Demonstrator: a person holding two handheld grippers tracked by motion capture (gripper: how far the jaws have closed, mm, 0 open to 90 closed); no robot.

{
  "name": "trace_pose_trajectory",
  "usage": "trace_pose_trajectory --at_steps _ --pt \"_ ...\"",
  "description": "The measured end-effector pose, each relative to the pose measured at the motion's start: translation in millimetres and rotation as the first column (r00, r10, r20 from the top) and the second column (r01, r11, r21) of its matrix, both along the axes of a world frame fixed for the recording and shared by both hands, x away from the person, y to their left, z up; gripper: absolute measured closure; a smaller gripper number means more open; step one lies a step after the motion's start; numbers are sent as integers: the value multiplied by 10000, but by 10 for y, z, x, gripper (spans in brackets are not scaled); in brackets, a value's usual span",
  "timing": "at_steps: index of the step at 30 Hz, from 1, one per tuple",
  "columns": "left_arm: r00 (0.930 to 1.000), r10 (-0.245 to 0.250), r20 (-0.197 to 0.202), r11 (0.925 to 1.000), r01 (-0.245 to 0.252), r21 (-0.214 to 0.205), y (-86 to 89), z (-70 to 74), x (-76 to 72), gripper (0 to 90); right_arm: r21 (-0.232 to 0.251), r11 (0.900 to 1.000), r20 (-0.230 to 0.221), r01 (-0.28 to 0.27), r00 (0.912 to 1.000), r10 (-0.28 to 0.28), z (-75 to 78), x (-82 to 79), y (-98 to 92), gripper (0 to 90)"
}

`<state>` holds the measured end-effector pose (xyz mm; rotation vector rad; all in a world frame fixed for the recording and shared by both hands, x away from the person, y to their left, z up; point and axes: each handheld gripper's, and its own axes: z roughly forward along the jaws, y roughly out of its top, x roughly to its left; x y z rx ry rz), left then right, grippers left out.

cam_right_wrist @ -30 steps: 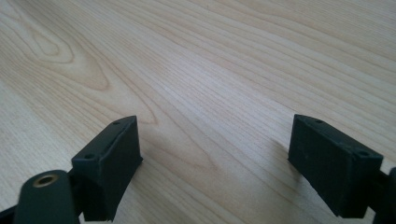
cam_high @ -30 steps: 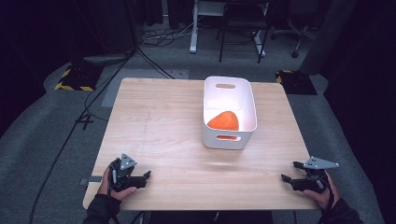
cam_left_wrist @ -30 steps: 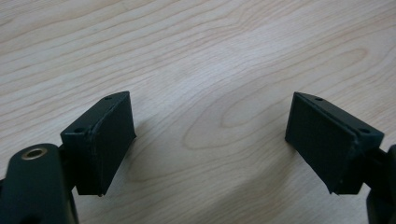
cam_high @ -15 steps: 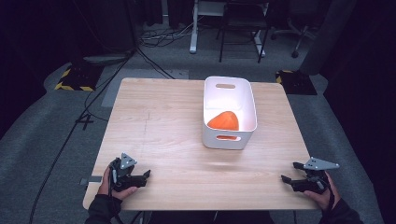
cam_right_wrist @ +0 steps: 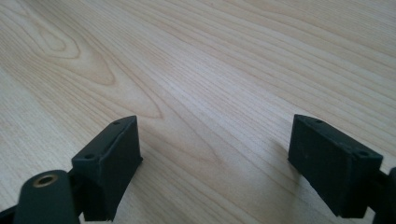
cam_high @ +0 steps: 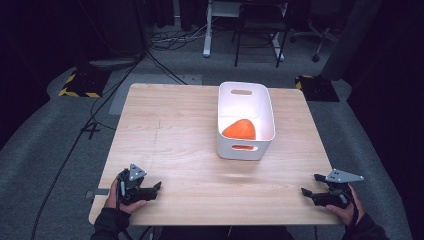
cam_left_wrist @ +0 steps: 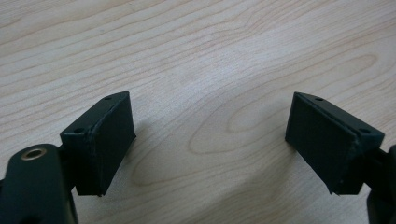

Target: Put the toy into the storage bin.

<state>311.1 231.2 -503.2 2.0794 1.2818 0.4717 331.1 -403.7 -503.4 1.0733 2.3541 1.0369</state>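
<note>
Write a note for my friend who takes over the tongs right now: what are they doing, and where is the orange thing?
Left tongs: open, nothing between the jaws, resting at the near left corner of the light wooden table.
Right tongs: open and holding nothing, at the near right corner.
The rounded orange object lies inside the white plastic bin with handle slots, which stands right of the table's middle, well away from both tongs.
Done: the orange object is in the bin.
Left: nothing in hand; judging by that, the next step is probably a reach toward the bin.
</note>
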Motion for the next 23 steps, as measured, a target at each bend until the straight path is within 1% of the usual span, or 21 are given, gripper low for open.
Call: trace_pose_trajectory --at_steps 14,16,17,23 --pt "10000 -29 8 10000 29 -28 1 0 6 157 25 10000 17 -26 10000 26 -2 5 0 169" --pt "10000 -53 -10 10000 53 13 5 5 15 157 18 10000 15 -34 10000 34 -1 5 -1 169" --pt "10000 10 52 10000 -10 64 4 3 17 158 8 10000 26 -35 10000 35 -2 6 -1 169" --pt "10000 -21 26 10000 21 48 4 3 20 157 33 10000 11 -19 10000 19 -2 4 1 169"
